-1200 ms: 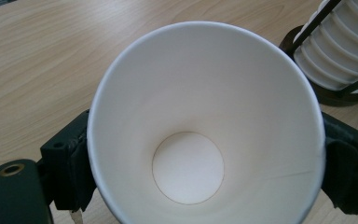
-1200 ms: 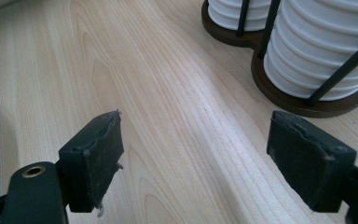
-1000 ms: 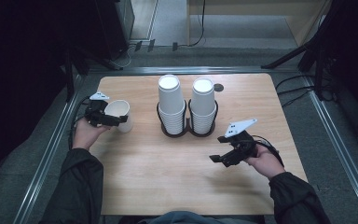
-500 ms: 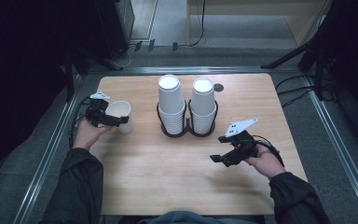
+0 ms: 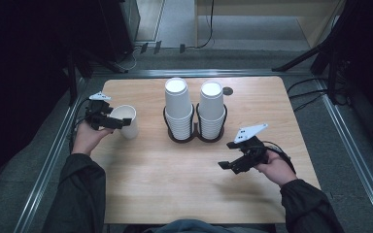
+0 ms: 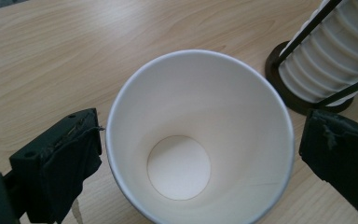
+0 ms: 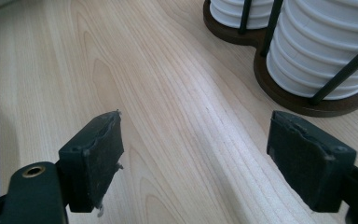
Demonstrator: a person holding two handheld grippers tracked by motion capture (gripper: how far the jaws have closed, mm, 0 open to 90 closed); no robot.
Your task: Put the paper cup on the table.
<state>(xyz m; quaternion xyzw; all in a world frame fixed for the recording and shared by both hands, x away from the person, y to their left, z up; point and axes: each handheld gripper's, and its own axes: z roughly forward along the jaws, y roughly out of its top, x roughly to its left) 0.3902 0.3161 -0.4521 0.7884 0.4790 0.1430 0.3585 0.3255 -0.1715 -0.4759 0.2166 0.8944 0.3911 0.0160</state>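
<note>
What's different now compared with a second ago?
The left gripper has just opened its jaws, letting go of the cup, which stands between them, the right jaw clear of it. The right gripper, open, and both cup stacks kept their places.

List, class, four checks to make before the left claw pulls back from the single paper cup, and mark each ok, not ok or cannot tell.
1. Paper cup upright on the table: ok.
2. Left claw open, having just been opening, with a gap at the right pad: ok; at the left pad: cannot tell.
3. Cup apart from the cup holder: ok.
4. Right claw open and holding nothing: ok.
</note>
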